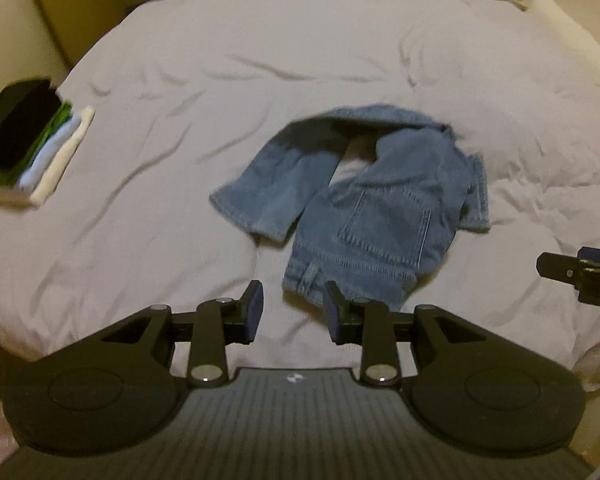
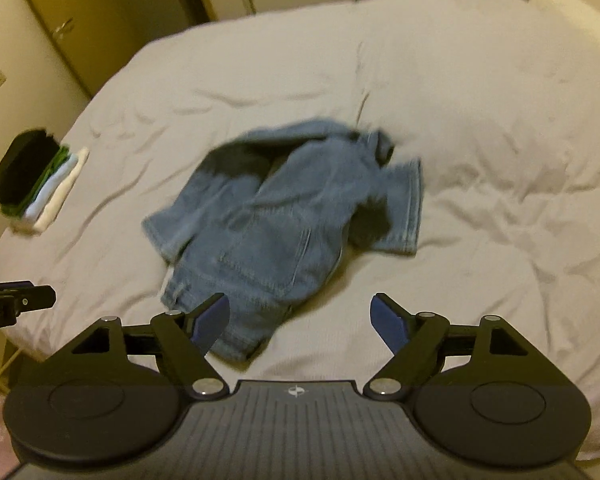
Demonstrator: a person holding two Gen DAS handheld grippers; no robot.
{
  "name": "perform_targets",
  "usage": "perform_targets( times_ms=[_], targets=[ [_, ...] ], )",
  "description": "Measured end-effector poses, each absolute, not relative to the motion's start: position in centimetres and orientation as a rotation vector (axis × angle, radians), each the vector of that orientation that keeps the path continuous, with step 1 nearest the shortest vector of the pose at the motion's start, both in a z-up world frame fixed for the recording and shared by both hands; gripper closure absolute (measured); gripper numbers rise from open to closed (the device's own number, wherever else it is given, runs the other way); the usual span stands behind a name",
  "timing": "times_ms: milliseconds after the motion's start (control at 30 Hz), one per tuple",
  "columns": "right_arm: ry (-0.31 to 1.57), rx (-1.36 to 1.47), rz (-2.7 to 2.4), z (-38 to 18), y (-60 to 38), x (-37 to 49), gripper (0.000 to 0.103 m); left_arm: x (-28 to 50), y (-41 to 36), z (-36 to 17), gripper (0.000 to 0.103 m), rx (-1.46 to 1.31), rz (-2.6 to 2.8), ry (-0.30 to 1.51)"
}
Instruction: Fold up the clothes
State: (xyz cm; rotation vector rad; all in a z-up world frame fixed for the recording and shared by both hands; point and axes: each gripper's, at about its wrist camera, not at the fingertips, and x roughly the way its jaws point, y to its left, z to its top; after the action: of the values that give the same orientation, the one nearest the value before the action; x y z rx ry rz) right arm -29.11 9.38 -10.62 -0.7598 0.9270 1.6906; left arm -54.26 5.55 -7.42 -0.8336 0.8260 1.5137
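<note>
A pair of blue denim jeans (image 1: 364, 208) lies crumpled in the middle of the bed, waistband nearest me, one leg stretched to the left; it also shows in the right wrist view (image 2: 284, 220). My left gripper (image 1: 293, 312) is open and empty, hovering just in front of the waistband. My right gripper (image 2: 300, 322) is open wide and empty, above the near edge of the jeans; its left finger overlaps the waistband in view. The right gripper shows at the right edge of the left wrist view (image 1: 580, 272), the left gripper at the left edge of the right wrist view (image 2: 16, 300).
The bed is covered by a wrinkled pale sheet (image 1: 260, 60). A stack of folded clothes, black on top with green, blue and white below (image 1: 32, 140), sits at the bed's left edge (image 2: 40, 184). Wardrobe doors (image 2: 40, 20) stand beyond on the left.
</note>
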Motion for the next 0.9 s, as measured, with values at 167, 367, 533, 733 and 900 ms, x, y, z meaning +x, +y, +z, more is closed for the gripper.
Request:
perform_targets(
  times_ms=[167, 367, 533, 733, 900],
  targets=[
    [0.838, -0.685, 1.624, -8.9, 9.2, -32.6, 0.019, -57.4, 8.0, -6.4, 0.074, -0.736, 1.424, 0.830],
    [0.819, -0.626, 1.505, -8.7, 8.6, -38.8, 0.017, -63.3, 10.2, -5.6, 0.073, -0.647, 1.329, 0.880],
    [0.832, -0.592, 1.434, -8.6, 7.4, -43.6, 0.017, -67.1, 10.6, -5.6, 0.072, -0.589, 1.246, 0.917],
    [0.833, -0.594, 1.359, -8.5, 5.5, -47.3, 0.017, -69.4, 10.1, -6.6, 0.072, -0.588, 1.156, 0.920],
    [0.833, -0.597, 1.314, -8.4, 4.4, -48.8, 0.016, -70.4, 9.6, -7.4, 0.072, -0.592, 1.108, 0.922]
  ],
)
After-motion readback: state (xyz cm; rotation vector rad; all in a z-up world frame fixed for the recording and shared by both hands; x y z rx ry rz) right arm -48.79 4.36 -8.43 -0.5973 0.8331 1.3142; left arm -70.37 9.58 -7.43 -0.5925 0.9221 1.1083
